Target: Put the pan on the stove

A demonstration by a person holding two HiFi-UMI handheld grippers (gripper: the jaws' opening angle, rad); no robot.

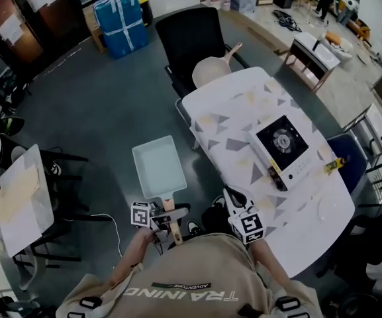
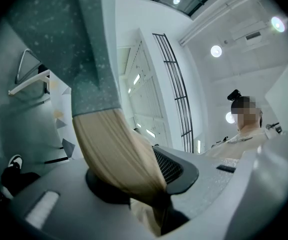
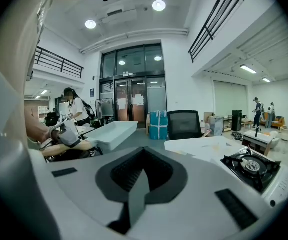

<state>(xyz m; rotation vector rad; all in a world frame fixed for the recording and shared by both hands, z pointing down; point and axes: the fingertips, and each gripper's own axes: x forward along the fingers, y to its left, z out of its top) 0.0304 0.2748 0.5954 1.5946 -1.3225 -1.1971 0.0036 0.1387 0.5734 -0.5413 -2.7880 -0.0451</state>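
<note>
Left gripper (image 2: 148,184): jaws clamped on the pale wooden handle (image 2: 119,154) of the pan (image 2: 86,44), whose speckled blue-green underside fills the upper left of the left gripper view. In the head view the left gripper (image 1: 161,214) sits at the person's left front, with the handle (image 1: 172,218) pointing back toward the person. The pan (image 1: 159,167) is a pale rectangular tray, open side up, held out over the grey floor (image 1: 98,124). It is just beside the near left edge of the table (image 1: 243,171) and not over it. Right gripper (image 3: 139,184): jaws closed together with nothing between them. In the head view the right gripper (image 1: 236,203) is held at the near edge of the table. The stove (image 1: 285,146), a white single-burner unit with a black top, rests on the table toward its right side, well apart from the pan. The right gripper view shows the pan (image 3: 111,134) to the left and the stove (image 3: 248,166) to the right, with the white tabletop (image 3: 203,146) between them. A black office chair (image 1: 194,38) stands at the far end of the table. A blue wrapped crate (image 1: 119,22) stands on the floor beyond it.
</note>
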